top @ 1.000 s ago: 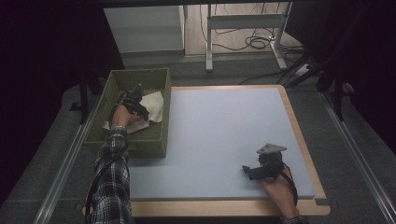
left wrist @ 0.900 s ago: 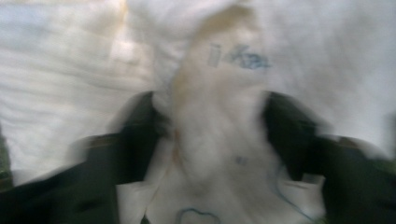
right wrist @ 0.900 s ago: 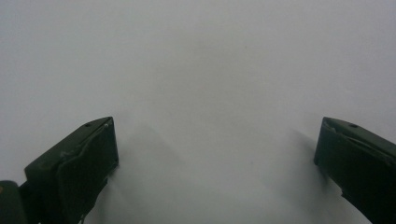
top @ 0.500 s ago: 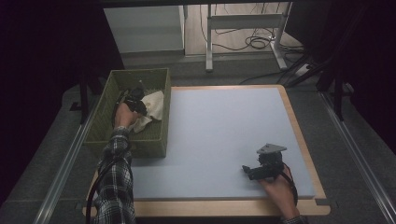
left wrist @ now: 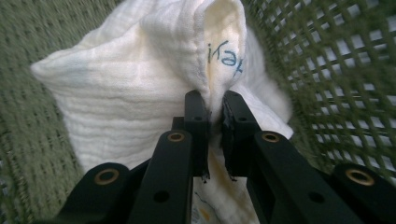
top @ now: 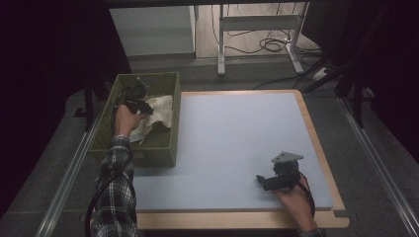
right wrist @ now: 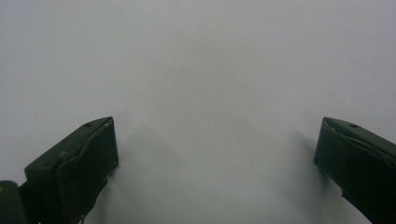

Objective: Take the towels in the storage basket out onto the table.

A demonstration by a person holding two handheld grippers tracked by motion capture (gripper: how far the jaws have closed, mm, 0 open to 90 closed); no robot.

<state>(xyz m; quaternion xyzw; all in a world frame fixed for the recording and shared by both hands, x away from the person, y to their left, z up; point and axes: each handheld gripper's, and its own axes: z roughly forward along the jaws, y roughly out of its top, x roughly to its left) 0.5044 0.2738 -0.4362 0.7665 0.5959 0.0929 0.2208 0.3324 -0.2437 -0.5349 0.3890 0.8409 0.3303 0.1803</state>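
Observation:
A white cloth with blue lettering lies in the green mesh basket at the table's left. My left gripper is inside the basket. Its jaws have just been closing and now pinch a fold of the cloth, which is lifted off the basket floor. In the left gripper view the left gripper holds the seam beside the lettering. My right gripper rests low over the grey mat near the front right. In its own view the right gripper stands wide open with nothing between its fingers.
The grey mat sits in a wooden frame. Behind the table stand a white cabinet and desk legs with cables on the floor. Metal rails run along both sides.
The left gripper has shut on the cloth and risen with it, pulling a fold up in the basket. The right gripper has not moved.

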